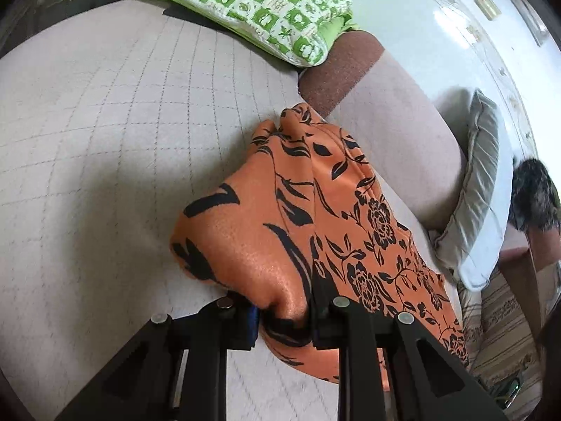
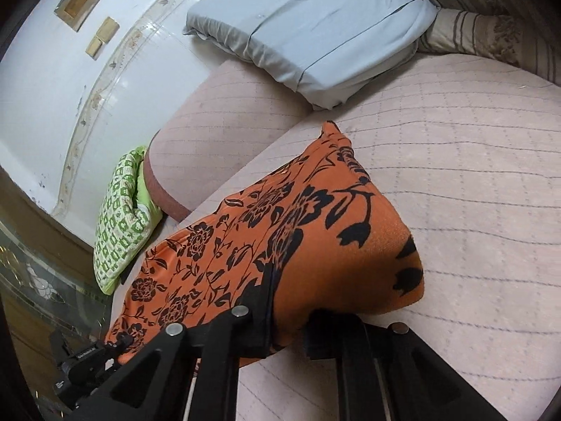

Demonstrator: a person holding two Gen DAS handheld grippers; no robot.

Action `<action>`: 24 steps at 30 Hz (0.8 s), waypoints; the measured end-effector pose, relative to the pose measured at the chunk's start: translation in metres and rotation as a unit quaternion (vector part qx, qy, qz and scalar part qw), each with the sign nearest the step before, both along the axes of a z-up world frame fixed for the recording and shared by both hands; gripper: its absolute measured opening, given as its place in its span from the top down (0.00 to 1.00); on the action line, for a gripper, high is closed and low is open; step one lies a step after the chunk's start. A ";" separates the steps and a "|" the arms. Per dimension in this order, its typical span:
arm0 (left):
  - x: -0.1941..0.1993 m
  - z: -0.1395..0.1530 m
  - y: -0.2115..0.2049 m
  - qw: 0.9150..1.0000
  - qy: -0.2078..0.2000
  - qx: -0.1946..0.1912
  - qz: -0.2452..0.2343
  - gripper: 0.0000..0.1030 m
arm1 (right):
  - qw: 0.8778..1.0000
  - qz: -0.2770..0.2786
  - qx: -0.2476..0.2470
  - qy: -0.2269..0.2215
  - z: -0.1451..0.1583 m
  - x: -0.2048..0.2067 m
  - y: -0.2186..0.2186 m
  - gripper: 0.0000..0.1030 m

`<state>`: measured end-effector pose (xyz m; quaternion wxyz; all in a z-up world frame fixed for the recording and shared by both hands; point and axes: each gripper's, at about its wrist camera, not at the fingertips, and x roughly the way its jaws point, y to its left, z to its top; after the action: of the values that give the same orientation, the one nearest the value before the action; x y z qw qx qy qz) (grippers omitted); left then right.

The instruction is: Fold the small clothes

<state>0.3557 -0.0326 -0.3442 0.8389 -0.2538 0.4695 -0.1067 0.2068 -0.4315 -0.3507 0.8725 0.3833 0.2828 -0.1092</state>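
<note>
An orange garment with black flower print (image 1: 301, 217) lies on a quilted pale pink sofa seat (image 1: 105, 140). My left gripper (image 1: 285, 319) is shut on its near corner, and the cloth bulges up between the black fingers. In the right wrist view the same garment (image 2: 280, 231) stretches to the left, and my right gripper (image 2: 287, 329) is shut on its other near corner. The held edge is raised a little above the seat. The far end of the garment rests by the sofa back.
A green-and-white patterned cushion (image 1: 252, 3) lies at the sofa's end by a brown armrest (image 1: 336, 70). A grey-blue pillow (image 2: 315, 35) rests on the seat back. A striped cushion (image 2: 484, 31) lies beyond it. A glass table (image 2: 42, 280) stands at the left.
</note>
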 end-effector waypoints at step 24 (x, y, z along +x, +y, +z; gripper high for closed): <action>-0.020 -0.016 0.058 0.993 0.102 0.008 0.062 0.62 | 0.966 0.083 -0.030 0.243 0.005 -0.039 0.012 0.78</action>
<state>0.3361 0.0255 -0.3605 0.7933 -0.2857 0.5371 -0.0243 0.1681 -0.4193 -0.3457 0.7944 0.2944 0.5139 -0.1349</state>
